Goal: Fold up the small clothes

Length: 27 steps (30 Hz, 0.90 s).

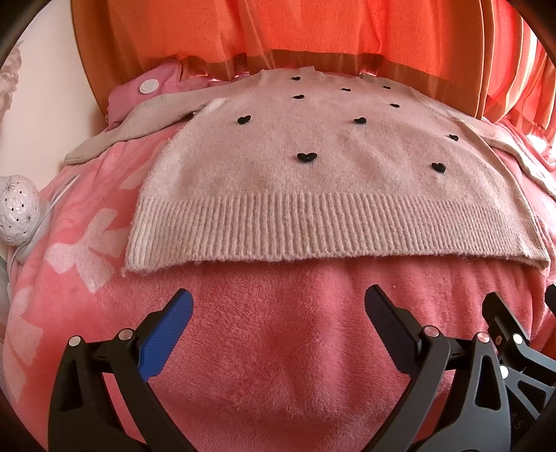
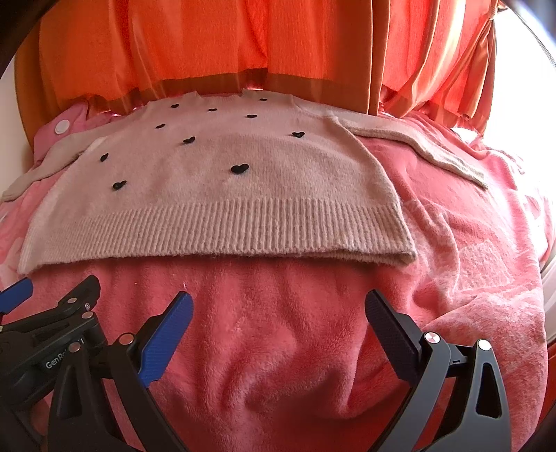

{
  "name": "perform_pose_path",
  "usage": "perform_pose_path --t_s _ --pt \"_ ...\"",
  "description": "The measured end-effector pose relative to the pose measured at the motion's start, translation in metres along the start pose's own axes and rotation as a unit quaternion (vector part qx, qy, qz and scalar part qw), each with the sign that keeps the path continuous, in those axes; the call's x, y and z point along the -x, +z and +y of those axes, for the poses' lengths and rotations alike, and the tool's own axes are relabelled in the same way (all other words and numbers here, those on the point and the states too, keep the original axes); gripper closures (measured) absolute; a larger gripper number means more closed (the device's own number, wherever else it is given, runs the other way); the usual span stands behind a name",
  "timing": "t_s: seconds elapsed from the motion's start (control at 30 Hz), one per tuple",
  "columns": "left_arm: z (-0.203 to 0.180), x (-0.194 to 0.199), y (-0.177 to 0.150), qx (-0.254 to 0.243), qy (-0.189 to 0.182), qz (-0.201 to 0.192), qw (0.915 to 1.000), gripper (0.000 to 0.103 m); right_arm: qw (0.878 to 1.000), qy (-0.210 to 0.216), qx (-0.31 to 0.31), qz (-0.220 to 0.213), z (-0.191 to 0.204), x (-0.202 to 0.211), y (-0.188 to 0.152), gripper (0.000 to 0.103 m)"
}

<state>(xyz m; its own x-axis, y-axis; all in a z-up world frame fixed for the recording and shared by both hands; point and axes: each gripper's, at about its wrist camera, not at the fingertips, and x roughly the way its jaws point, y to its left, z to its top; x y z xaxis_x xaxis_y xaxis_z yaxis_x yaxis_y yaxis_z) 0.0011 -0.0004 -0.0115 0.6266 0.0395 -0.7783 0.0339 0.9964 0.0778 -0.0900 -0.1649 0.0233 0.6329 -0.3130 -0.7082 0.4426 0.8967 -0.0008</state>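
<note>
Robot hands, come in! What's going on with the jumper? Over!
Left tongs and right tongs open, empty, short of the hem. Jumper flat on the pink blanket, sleeves out, unfolded. Nothing in the way.

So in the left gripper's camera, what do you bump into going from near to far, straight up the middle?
left gripper → pink blanket → sweater's ribbed hem → black hearts → sweater's neckline → orange curtain

each gripper is a black plastic frame with triangular cut-outs and round silver pivot pins. the left gripper (image 1: pixel 278 306) has one bright blue ribbed pad and one dark navy pad; the right gripper (image 2: pixel 278 307) matches, and white "genro" lettering marks the left one's body.
</note>
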Motion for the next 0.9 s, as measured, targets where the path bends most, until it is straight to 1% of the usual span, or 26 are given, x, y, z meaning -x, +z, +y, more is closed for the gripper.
perform_pose_path --t_s 0.9 --pt "0.0045 -0.001 -0.0029 -0.002 0.003 0.001 1.0 0.008 1.0 0.0 -0.001 0.003 -0.0001 -0.0028 -0.0023 0.005"
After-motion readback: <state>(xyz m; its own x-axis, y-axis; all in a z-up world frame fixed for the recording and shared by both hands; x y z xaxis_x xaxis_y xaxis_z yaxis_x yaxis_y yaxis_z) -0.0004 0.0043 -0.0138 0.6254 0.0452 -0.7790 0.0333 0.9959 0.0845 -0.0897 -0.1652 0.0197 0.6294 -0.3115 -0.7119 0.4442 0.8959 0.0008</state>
